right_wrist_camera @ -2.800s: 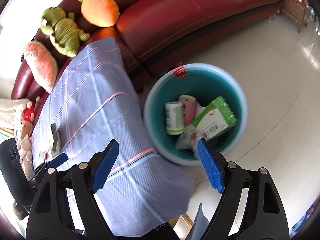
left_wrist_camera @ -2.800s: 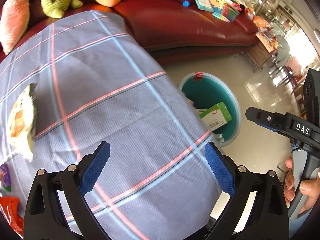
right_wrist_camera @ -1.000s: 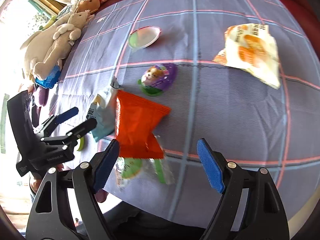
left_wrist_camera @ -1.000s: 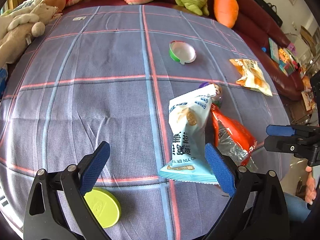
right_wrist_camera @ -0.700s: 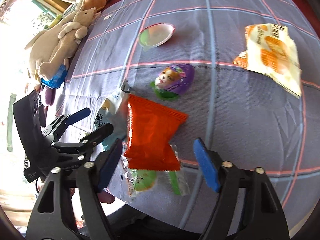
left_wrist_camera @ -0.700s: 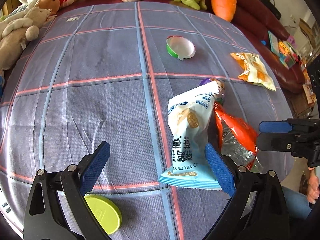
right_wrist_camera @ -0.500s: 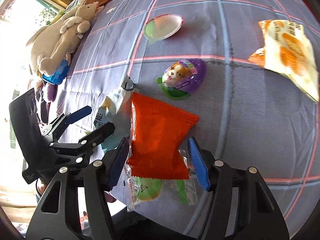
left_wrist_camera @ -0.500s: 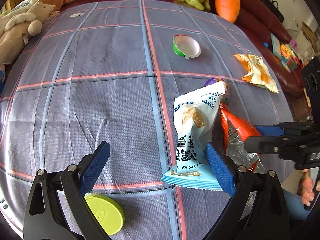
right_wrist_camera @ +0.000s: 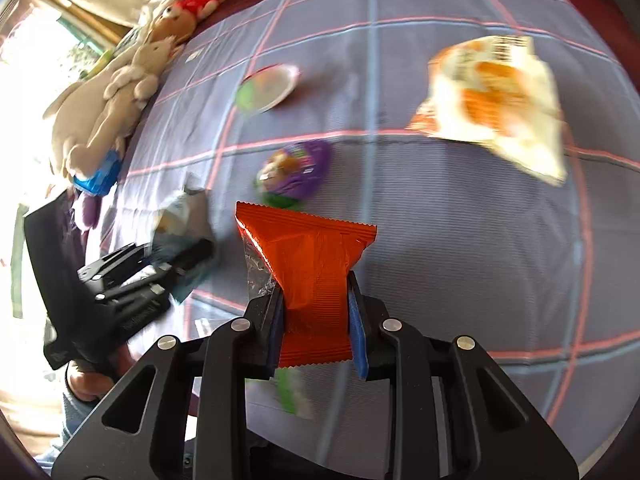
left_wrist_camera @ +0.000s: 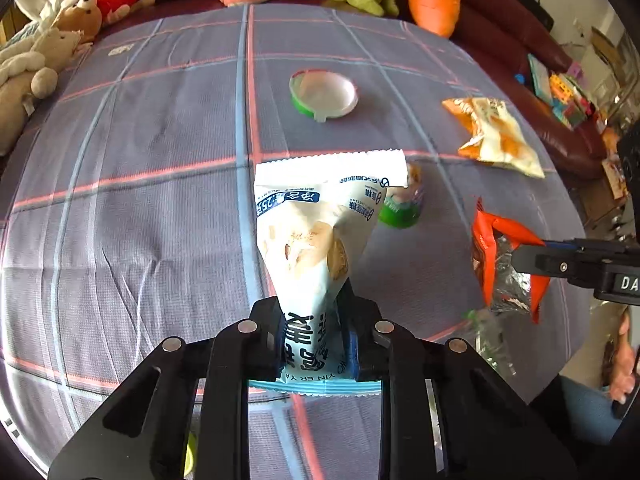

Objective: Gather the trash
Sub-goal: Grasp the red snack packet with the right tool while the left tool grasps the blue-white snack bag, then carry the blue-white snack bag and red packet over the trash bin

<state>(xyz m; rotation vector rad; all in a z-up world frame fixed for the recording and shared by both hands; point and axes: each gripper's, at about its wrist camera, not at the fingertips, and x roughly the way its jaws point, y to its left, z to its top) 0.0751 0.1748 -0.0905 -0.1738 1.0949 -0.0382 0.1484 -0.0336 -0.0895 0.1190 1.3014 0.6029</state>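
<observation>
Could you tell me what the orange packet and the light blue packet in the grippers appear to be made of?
Orange packet: thin plastic film, probably foil-lined, given the silvery inside showing in the left wrist view; crimped, serrated end seals.
Light blue packet: glossy printed plastic film, crumpling where the pads pinch it; zigzag-cut top edge.

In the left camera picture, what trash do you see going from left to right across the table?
Pale blue snack bag → purple egg toy → orange and white snack bag. The green-rimmed lid sits farther back, above the blue bag, so its place in the order is unclear.
</observation>
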